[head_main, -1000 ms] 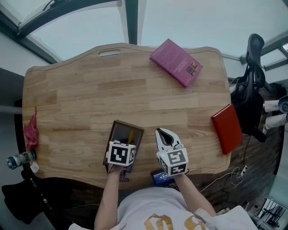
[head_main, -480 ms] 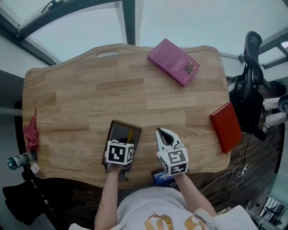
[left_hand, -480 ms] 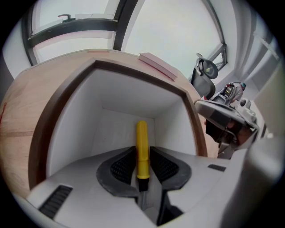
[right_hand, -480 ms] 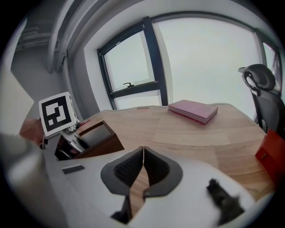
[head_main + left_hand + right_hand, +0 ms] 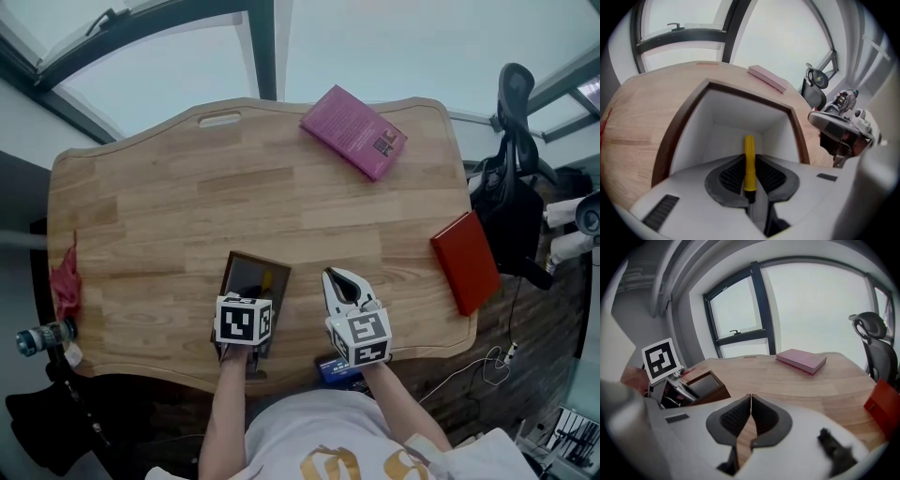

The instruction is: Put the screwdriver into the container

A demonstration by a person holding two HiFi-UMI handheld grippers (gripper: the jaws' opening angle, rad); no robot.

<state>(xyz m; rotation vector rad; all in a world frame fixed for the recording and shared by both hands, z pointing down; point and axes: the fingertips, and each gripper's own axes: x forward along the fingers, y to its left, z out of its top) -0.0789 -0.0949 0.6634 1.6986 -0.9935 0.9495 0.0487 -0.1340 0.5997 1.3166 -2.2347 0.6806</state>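
Here, brown container (image 5: 723,89) with white interior, yellow screwdriver (image 5: 749,157) reaching into it, pinched in left gripper (image 5: 750,177) jaws, right gripper (image 5: 751,414) pressed together, empty, beside the container.

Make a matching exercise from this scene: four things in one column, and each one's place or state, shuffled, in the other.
Things:
1. screwdriver
2. pink book
3. red book
4. right tongs

Places or states:
A. shut on nothing
B. at the right edge of the table
C. clamped in the left tongs, over the container
D. near the table's far edge

Pairs: 1-C, 2-D, 3-B, 4-A
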